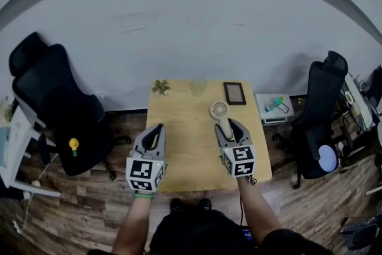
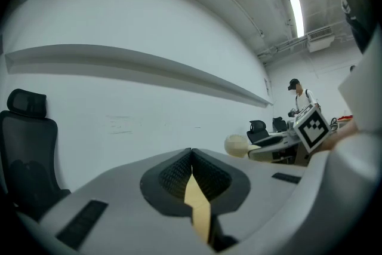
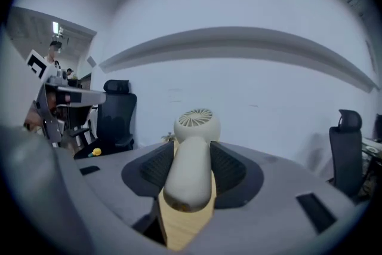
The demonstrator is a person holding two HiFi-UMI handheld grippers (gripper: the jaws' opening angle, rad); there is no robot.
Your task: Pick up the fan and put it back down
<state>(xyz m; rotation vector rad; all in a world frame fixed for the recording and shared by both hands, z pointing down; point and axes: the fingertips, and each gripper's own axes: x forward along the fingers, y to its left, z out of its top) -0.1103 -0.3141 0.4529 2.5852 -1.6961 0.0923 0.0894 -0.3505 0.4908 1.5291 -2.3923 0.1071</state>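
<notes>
the table stands against the wall. on it, a plant sits at 11 o'clock and a frame at 1 o'clock. the fan is before the frame, between the right gripper jaws. the left gripper is at its 9 o'clock. a chair stands at the table's 9 o'clock, a second chair at 3 o'clock, a crate between.
</notes>
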